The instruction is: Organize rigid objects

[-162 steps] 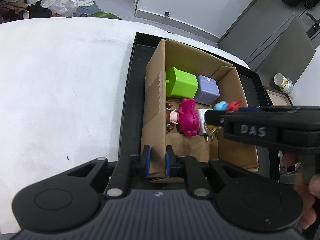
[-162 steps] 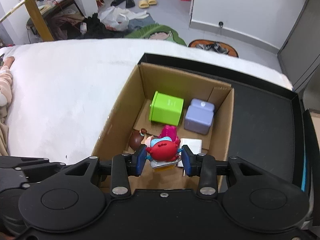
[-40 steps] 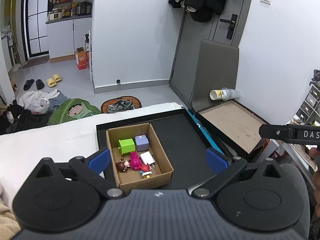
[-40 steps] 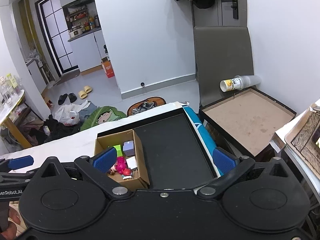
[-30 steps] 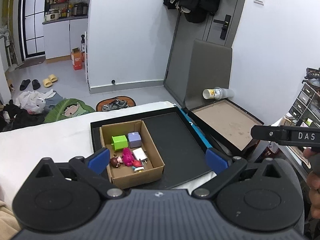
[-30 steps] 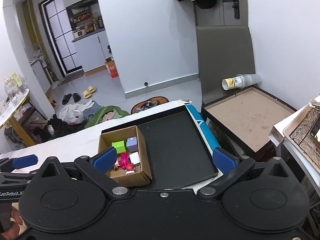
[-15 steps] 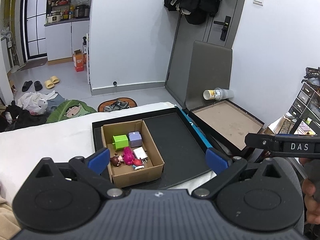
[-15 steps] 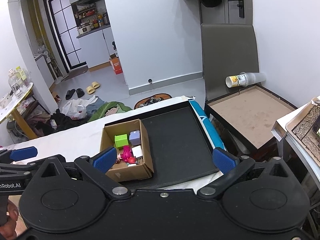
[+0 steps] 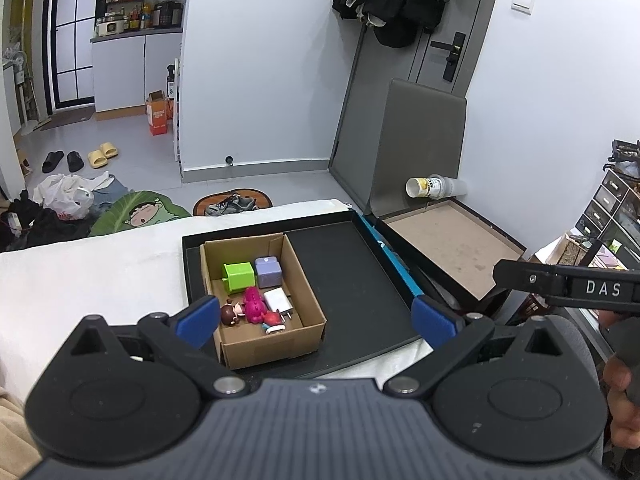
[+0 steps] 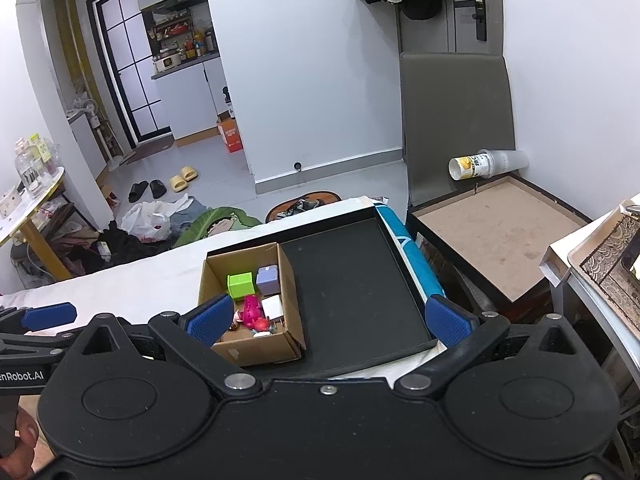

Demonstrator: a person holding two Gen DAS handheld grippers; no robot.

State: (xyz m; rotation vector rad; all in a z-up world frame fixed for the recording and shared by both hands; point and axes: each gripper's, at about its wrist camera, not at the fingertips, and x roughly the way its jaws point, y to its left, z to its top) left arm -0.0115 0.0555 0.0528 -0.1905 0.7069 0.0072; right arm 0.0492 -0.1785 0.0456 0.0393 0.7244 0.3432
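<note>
While both cameras look down from well above the work area, the left gripper (image 9: 314,318) stands with its blue-padded jaws spread wide and nothing between them, and the right gripper (image 10: 328,318) is likewise spread wide and empty. The cardboard box (image 9: 276,344) sits in the left part of a black tray (image 9: 360,292), which rests on a surface covered in white cloth (image 9: 92,268). Inside the box, a green cube (image 9: 239,276) and a lilac cube (image 9: 268,271) stand side by side at the far end. Nearer the camera lie a magenta figure (image 9: 253,304), a white plug adapter (image 9: 279,300) just beside it, a small brown-haired doll (image 9: 230,314) to its left, and a red toy (image 9: 273,319) at the near end. The right portion of the tray is bare black. Beyond the tray, to the right, a brown board (image 9: 448,244) lies flat in a dark frame, with a paper cup (image 9: 424,187) on its side at the far edge
</note>
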